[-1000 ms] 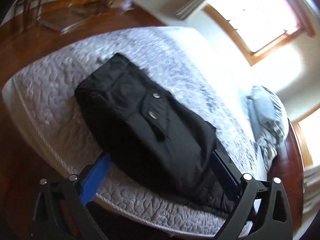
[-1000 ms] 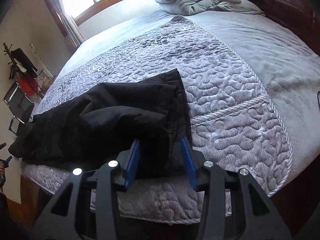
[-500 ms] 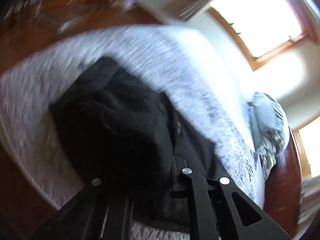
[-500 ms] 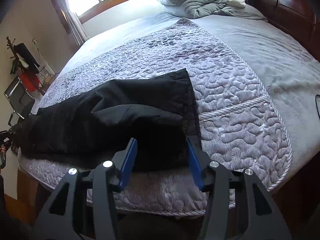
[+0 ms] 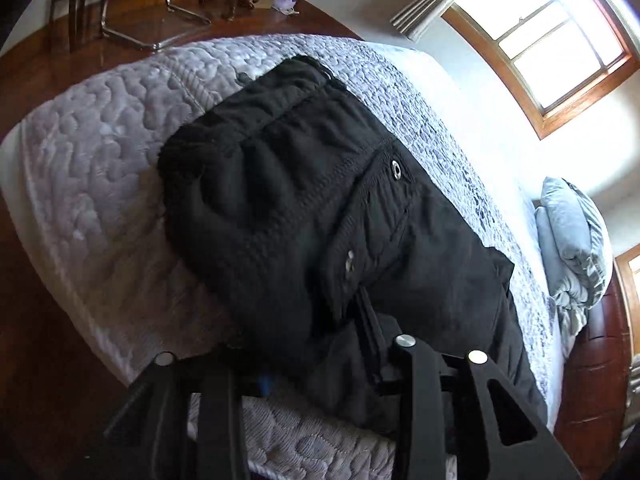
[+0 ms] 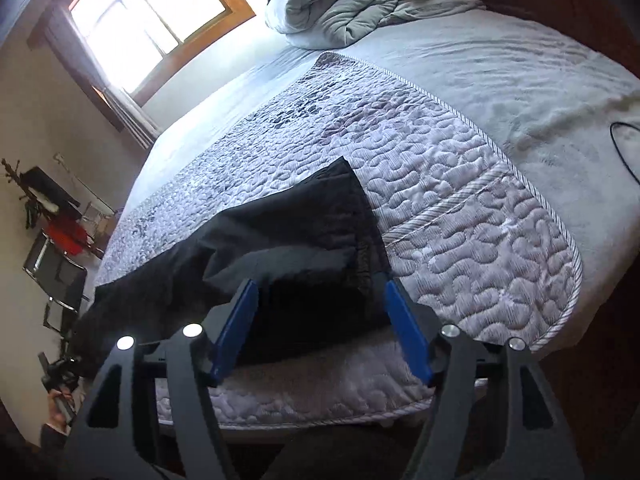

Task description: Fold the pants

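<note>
Scene: black pants (image 5: 320, 216) lie lengthwise along the near edge of a quilted bedspread (image 5: 92, 184), waistband end at the upper middle of the left wrist frame, the leg hems (image 6: 336, 216) at centre in the right wrist frame.
Left gripper (image 5: 304, 364): low centre of its frame, buried in dark cloth near the snap-buttoned pocket (image 5: 394, 170); jaws opening, fabric bunched between them, though whether the pads press on it cannot be told.
Right gripper (image 6: 320, 320): blue pads (image 6: 236, 328) wide apart and opening, the hem end lying between them, untouched by either pad.
Step in hand: likely letting go after laying one leg over the other.
How to do it well: let the cloth drop clear before lifting away, so no layer is dragged; check that hems and side seams line up; smooth the pocket bulge before the next fold.
Risk: the pants sit close to the mattress edge at lower frame; a snagged pad could pull them off.
</note>
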